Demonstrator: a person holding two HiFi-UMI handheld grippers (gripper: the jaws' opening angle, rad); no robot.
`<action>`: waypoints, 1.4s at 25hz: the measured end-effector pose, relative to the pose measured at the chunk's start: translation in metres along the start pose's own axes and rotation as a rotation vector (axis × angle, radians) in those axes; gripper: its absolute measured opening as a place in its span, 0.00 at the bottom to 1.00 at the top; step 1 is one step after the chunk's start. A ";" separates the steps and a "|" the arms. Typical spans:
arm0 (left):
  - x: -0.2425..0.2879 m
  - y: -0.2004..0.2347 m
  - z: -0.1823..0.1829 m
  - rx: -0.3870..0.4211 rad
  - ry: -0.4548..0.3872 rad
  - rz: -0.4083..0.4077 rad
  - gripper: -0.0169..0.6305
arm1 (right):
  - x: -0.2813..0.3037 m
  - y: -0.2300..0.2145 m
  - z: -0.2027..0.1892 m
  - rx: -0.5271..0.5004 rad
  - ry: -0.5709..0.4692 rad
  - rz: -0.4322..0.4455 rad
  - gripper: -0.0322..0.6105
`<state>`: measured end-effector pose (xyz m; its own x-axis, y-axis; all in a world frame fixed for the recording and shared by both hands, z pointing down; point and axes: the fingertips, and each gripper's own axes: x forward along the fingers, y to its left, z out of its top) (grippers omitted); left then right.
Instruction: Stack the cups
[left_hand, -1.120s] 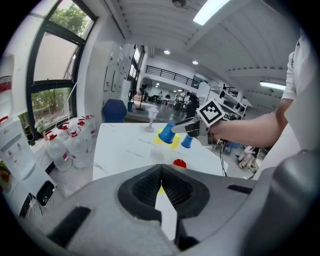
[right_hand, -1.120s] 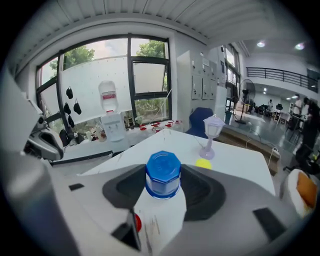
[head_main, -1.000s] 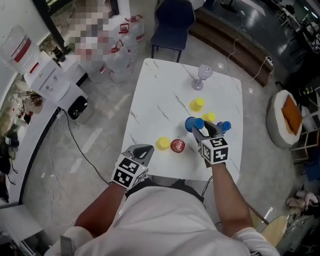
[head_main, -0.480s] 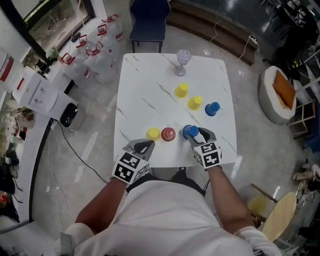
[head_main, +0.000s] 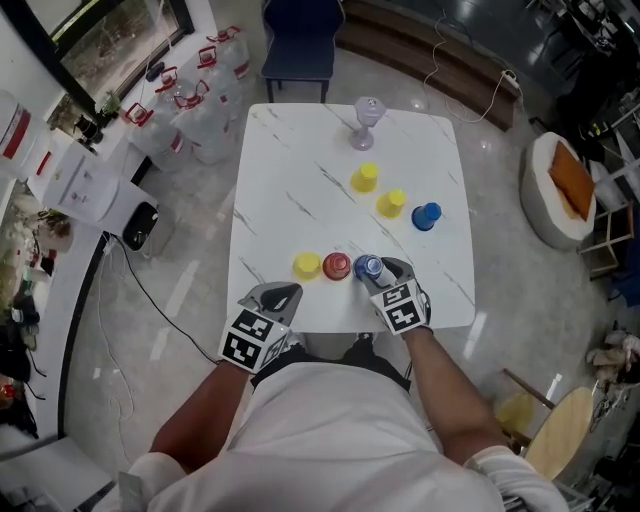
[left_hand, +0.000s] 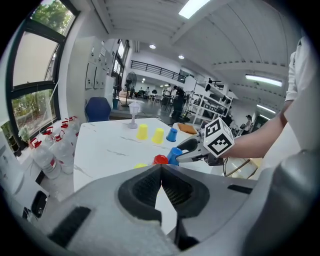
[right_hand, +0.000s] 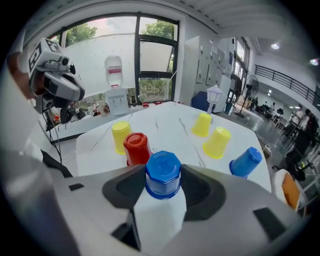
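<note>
My right gripper (head_main: 384, 272) is shut on an upside-down blue cup (head_main: 368, 266), low over the table's front, just right of a red cup (head_main: 336, 266). In the right gripper view the blue cup (right_hand: 162, 174) fills the jaws, with the red cup (right_hand: 137, 147) and a yellow cup (right_hand: 121, 136) right behind it. Farther back stand two yellow cups (head_main: 364, 177) (head_main: 391, 203) and a second blue cup (head_main: 427, 216). My left gripper (head_main: 283, 293) hangs at the table's front edge, shut and empty, and looks toward the cups (left_hand: 160, 159).
The white marble table (head_main: 290, 200) carries a clear stemmed glass (head_main: 367, 121) at its far edge. A dark blue chair (head_main: 300, 45) stands beyond it. Water jugs (head_main: 195, 110) and a white appliance (head_main: 85, 190) sit on the floor to the left.
My right gripper has carried the blue cup from mid-table toward the front edge and down, ending beside the red cup. The left gripper has shifted only slightly.
</note>
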<state>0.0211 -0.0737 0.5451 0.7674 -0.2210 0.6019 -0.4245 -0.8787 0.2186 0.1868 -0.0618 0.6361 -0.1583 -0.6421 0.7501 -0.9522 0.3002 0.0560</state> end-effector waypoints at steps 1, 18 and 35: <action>0.000 0.001 -0.002 -0.005 0.002 0.003 0.04 | 0.002 -0.001 -0.001 -0.011 0.010 0.000 0.40; 0.000 0.020 0.003 -0.064 -0.015 0.069 0.04 | -0.005 -0.066 0.091 -0.052 -0.141 -0.036 0.43; -0.037 0.051 -0.028 -0.230 -0.024 0.238 0.04 | 0.127 -0.158 0.142 -0.101 0.176 -0.016 0.49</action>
<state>-0.0424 -0.0985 0.5554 0.6438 -0.4210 0.6390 -0.6883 -0.6834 0.2433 0.2801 -0.2911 0.6291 -0.0872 -0.5166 0.8518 -0.9219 0.3658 0.1275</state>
